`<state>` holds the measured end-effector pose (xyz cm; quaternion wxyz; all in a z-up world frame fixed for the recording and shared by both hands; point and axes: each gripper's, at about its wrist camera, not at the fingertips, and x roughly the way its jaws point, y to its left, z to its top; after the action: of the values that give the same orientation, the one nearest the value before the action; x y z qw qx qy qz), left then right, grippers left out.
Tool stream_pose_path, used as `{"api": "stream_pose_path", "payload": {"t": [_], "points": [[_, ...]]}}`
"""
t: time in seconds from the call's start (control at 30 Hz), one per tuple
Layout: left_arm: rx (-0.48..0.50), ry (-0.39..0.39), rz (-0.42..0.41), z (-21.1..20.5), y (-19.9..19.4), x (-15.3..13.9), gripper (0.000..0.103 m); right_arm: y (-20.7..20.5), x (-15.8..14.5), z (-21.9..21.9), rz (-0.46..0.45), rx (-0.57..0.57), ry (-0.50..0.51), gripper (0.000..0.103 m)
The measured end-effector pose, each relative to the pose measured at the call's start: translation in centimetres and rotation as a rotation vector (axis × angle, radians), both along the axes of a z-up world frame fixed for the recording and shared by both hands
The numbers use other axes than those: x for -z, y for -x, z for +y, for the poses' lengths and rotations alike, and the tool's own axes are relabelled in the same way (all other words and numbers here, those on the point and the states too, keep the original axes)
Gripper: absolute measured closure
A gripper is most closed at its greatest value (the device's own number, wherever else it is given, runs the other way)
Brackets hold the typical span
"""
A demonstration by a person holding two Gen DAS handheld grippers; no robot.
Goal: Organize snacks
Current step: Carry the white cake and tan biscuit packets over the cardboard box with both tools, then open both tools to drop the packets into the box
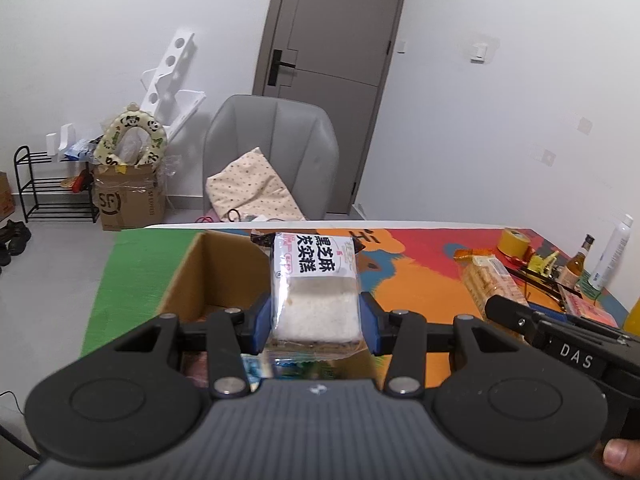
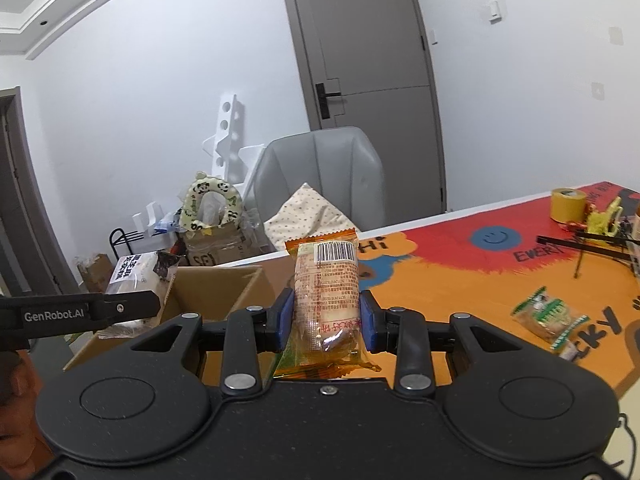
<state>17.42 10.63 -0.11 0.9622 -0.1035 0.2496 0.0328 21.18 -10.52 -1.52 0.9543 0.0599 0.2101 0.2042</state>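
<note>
Snacks under my control: white sesame-cake pack (image 1: 316, 292) pinched between my left gripper (image 1: 316, 326) jaws above the open cardboard box (image 1: 200, 276), orange biscuit pack (image 2: 326, 300) clamped upright in my right gripper (image 2: 326, 322) beside that box, green packet (image 2: 550, 316) lying on the table mat (image 2: 460, 280).

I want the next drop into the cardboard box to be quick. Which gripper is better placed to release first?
Left. The left gripper holds the white cake pack right over the cardboard box; the right gripper, holding the orange snack pack, sits beside it.
</note>
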Motion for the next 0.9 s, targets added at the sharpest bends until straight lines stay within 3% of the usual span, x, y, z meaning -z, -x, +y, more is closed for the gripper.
{"api": "stream_pose_path", "payload": {"t": [0.77, 0.83, 0.9], "points": [[-0.013, 0.056, 0.007, 6.3, -1.1, 1.7, 0.059, -1.5, -0.3, 9.9, 0.051, -0.144, 0.002, 0.071], [-0.020, 0.063, 0.010, 6.7, -1.4, 1.9, 0.059, -2.0, -0.2, 10.4, 0.056, -0.151, -0.003, 0.067], [-0.030, 0.067, 0.013, 7.1, -1.8, 2.1, 0.059, -2.2, -0.1, 10.7, 0.050, -0.154, 0.004, 0.055]]}}
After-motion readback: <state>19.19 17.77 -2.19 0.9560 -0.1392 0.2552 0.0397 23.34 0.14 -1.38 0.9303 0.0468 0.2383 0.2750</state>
